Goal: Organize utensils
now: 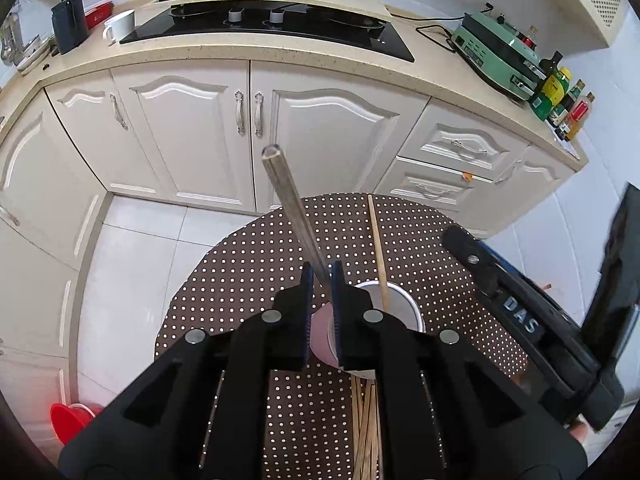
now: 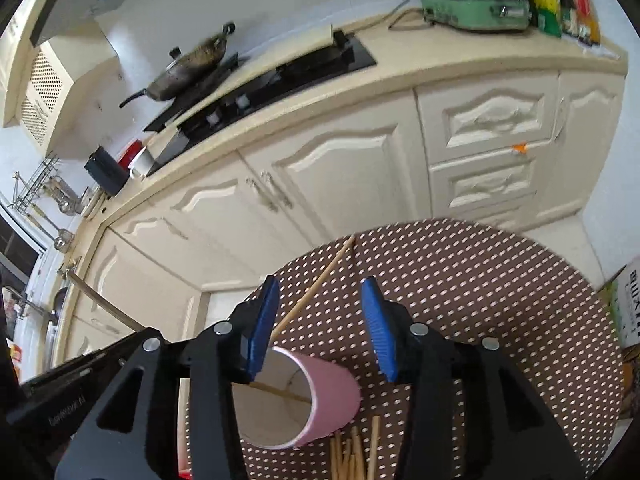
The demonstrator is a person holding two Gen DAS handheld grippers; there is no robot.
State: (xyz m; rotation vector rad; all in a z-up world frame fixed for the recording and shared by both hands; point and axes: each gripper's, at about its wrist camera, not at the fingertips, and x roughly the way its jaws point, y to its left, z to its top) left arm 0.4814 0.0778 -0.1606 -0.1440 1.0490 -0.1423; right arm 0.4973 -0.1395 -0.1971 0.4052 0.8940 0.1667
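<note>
A pink paper cup point(image 2: 332, 392) with a white inside stands on the brown dotted tablecloth point(image 2: 480, 280). One wooden chopstick point(image 2: 316, 284) leans in the cup, its top pointing toward the cabinets. My right gripper point(image 2: 320, 284) hovers over the cup, open, and its blue pads stand apart on either side of that chopstick without pressing on it. My left gripper point(image 1: 321, 270) is shut on another chopstick point(image 1: 286, 196), which points up and away above the cup point(image 1: 400, 304). Several loose chopsticks point(image 1: 366, 420) lie on the cloth on the near side of the cup.
The round table ends just past the cup, with white tiled floor point(image 1: 132, 264) and cream cabinets point(image 1: 192, 128) beyond. The counter carries a black hob point(image 1: 280, 28), a green appliance point(image 1: 496, 52) and bottles. A red basin point(image 1: 72, 420) sits on the floor, and a carton point(image 2: 628, 304) stands at the right.
</note>
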